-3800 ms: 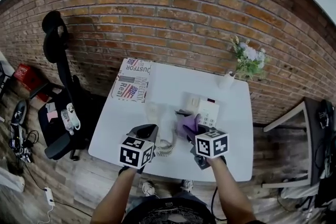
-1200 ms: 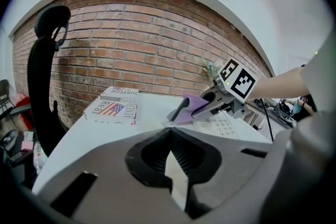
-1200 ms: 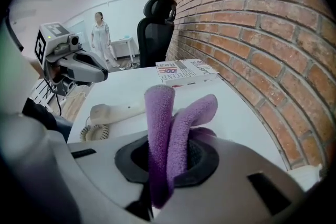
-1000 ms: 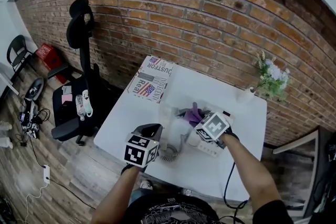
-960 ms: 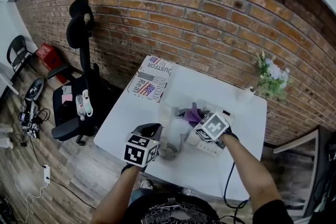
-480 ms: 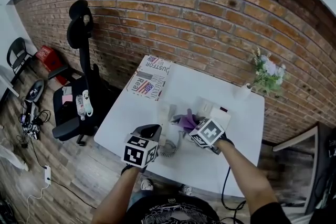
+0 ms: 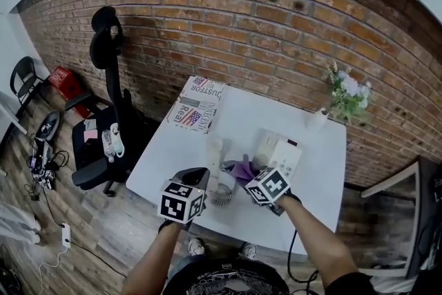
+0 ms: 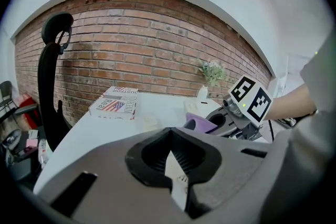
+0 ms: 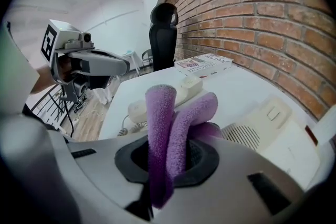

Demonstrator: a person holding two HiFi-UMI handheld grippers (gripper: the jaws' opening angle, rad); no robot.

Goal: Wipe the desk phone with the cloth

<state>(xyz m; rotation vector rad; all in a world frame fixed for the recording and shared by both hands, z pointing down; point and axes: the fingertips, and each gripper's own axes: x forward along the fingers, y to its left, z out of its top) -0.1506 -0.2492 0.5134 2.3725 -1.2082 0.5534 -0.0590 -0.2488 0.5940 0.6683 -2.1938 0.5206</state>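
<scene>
Purple cloth [image 9: 160, 113], soft and light (we guess it bends easily, so a pinched fold is best), is squeezed tight in our right gripper [image 9: 167, 165], the desk phone [image 9: 268, 123] just ahead on its right, while our left gripper [image 8: 170, 162] is closed on nothing.

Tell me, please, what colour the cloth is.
The cloth is purple, which shows best in the right gripper view.

cloth [image 9: 168, 128]: fuzzy purple fabric
desk phone [image 9: 273, 128]: matt cream plastic
worktop [image 7: 318, 169]: smooth, matt white
wall [image 7: 242, 24]: rough red brick
</scene>
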